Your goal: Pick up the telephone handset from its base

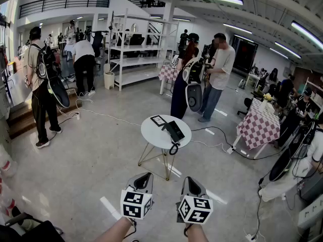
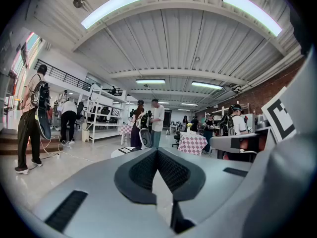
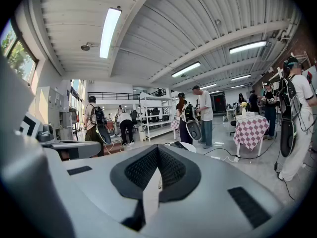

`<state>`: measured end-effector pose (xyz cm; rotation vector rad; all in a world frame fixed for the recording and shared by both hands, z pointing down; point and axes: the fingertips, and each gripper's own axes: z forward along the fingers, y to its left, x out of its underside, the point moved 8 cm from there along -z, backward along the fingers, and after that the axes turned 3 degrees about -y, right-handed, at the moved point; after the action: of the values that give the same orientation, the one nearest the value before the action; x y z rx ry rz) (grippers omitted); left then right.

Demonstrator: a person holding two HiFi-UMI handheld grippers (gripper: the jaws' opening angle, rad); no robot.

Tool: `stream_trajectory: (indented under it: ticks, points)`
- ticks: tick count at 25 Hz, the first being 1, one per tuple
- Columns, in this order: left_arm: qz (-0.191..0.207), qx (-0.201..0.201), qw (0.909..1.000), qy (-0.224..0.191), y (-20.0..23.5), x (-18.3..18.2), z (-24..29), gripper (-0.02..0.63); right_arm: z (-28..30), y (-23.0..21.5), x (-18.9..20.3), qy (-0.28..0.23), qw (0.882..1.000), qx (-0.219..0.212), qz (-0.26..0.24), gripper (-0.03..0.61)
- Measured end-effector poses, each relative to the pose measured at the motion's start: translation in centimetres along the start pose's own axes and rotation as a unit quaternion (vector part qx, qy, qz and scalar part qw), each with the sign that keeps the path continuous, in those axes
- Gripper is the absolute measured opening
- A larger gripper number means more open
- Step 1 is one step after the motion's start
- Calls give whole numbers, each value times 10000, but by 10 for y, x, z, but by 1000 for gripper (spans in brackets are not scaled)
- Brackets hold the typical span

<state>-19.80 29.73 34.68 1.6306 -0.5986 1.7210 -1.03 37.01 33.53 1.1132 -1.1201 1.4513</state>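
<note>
Pale workshop floor stretches between the person and a small round white table [image 1: 153, 131], with shelving and several people standing further back. On that table lies the black telephone [image 1: 174, 131], towards its right half, with a flat dark card-like thing [image 1: 158, 120] just beside it on the left and a coiled cord [image 1: 173, 148] hanging over the near edge. At this range the handset cannot be told apart from its base, so it appears to be resting there, not lifted.

Both tools are held low and nearly level, well apart from the table. The left gripper [image 1: 143, 178] has its fingers [image 2: 143, 170] drawn together on nothing. The right gripper [image 1: 192, 182] likewise shows its fingers [image 3: 171, 170] pressed shut and empty.

The telephone lies straight ahead, roughly between the two tools and slightly nearer the right one. Its long axis slants from far left to near right, so the right hand looks better placed. Those fingers would need to spread before closing across the handset's narrow width.
</note>
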Motion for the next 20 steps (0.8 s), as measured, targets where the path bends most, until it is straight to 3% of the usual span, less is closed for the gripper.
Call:
stream_trajectory:
  ticks: [20]
  points:
    - [41,186,9998,1,44,-10,-3,17,22,37,-4,80,9999,55,118,25]
